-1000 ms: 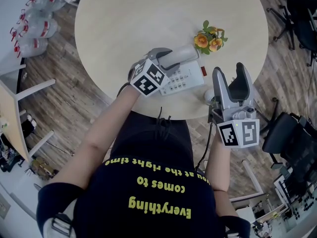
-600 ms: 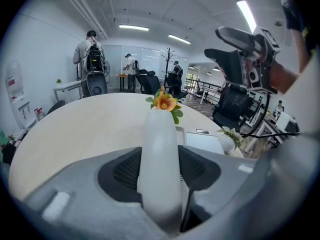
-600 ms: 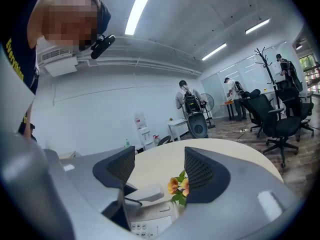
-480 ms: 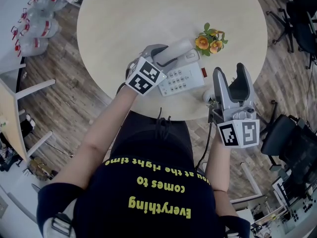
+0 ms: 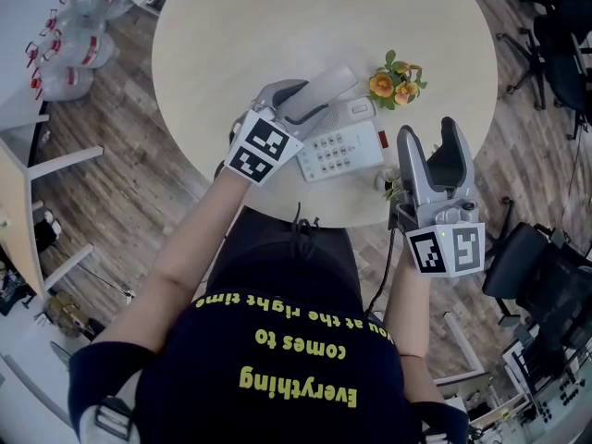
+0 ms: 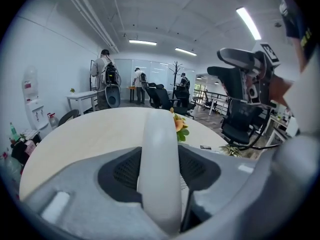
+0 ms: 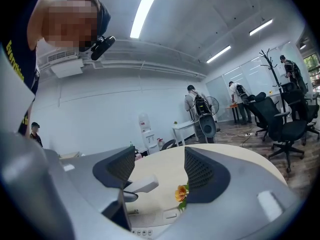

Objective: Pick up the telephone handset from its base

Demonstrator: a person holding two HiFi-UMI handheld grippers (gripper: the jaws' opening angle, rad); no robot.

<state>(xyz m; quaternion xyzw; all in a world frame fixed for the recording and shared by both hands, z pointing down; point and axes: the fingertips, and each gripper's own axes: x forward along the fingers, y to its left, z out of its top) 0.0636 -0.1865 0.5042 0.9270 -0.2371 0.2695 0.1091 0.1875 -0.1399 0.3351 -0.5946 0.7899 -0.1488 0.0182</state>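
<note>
1. Left gripper [image 5: 298, 109] is clamped on the smooth white plastic telephone handset [image 6: 159, 169]. The pads sit on its near end and the rest sticks out ahead of the jaws. Risk: the long overhang plus the slick shell could let it pivot or slide out if the wrist jerks.
2. The handset hangs just above the white keypad telephone base [image 5: 344, 148] and looks clear of the cradle. I can't see a cord. If one is attached, a fast pull could drag the base across the round light wooden table [image 5: 277, 35].
3. The small orange artificial flower bunch [image 5: 394, 76] sits just beyond the base. Swinging the free end that way could knock it over.
4. Right gripper [image 5: 430, 141] is nearest the body, at the table edge. It's roughly level, with jaws apart and nothing between them.
5. Left forearm reaches across the edge, with its gripper pitched down.
</note>
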